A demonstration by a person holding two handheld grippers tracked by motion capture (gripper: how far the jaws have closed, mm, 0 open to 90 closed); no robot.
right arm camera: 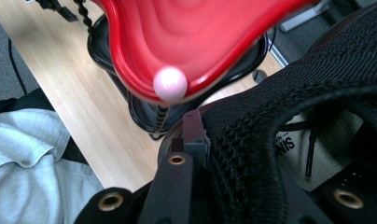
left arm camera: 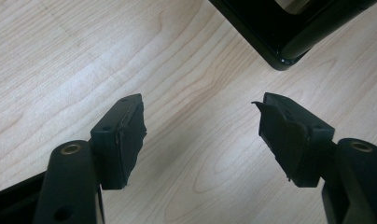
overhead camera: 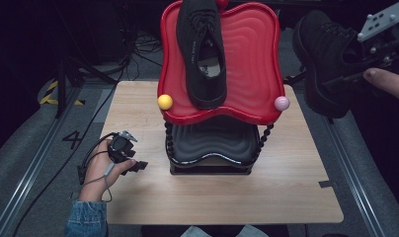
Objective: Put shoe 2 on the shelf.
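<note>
A black shoe (overhead camera: 201, 54) lies lengthwise on the left half of the red top tray (overhead camera: 252, 54) of a two-tier rack. A second black shoe (overhead camera: 323, 64) hangs in the air to the right of the rack, past the table's right edge. My right gripper (overhead camera: 354, 69) is shut on its mesh collar (right arm camera: 242, 140), one jaw outside and one inside the opening. The left gripper (overhead camera: 137, 165) rests low over the wooden table (overhead camera: 138, 108), left of the rack. Its jaws (left arm camera: 200, 121) stand open with only bare wood between them.
The rack's lower black tray (overhead camera: 212, 140) sits under the red one on beaded posts. A yellow ball (overhead camera: 165, 101) and a pink ball (overhead camera: 281, 103) mark the red tray's front corners. The rack's black base corner (left arm camera: 280, 32) lies just ahead of the left gripper. Cables trail on the floor at left.
</note>
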